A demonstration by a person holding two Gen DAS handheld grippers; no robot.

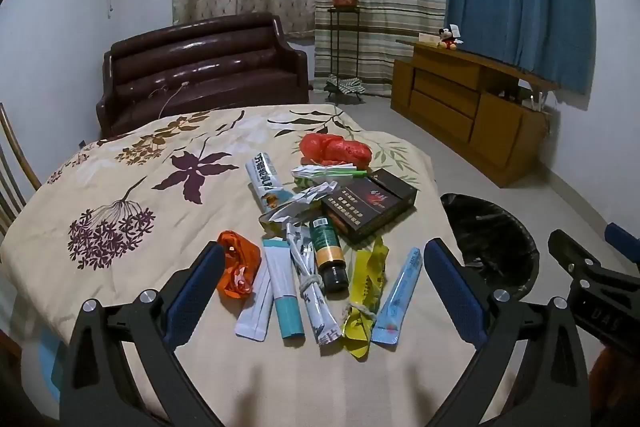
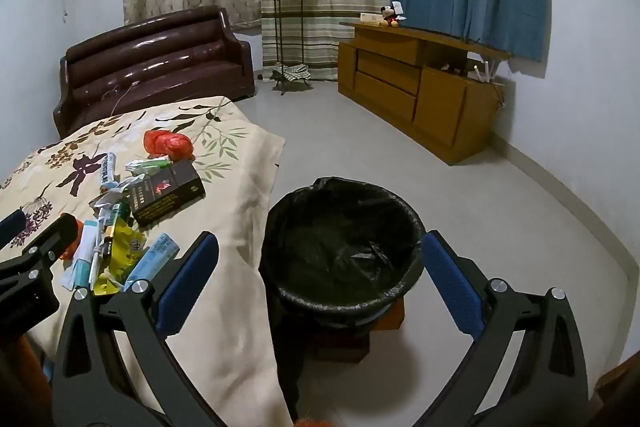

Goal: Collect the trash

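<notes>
A pile of trash lies on a floral tablecloth (image 1: 120, 163): a red plastic bag (image 1: 334, 148), a dark cigarette box (image 1: 368, 205), a small bottle (image 1: 328, 253), an orange wrapper (image 1: 238, 267), a yellow wrapper (image 1: 366, 291), a light blue sachet (image 1: 400, 297) and several other sachets. My left gripper (image 1: 324, 267) is open and empty, hovering over the near sachets. My right gripper (image 2: 320, 259) is open and empty above a bin lined with a black bag (image 2: 342, 247). The bin (image 1: 490, 247) stands right of the table.
A brown leather sofa (image 1: 200, 67) stands behind the table. A wooden cabinet (image 2: 416, 83) runs along the right wall, and a plant stand (image 2: 286, 27) is by the curtains. A chair back (image 1: 12, 167) shows at far left. Pale floor (image 2: 480, 207) surrounds the bin.
</notes>
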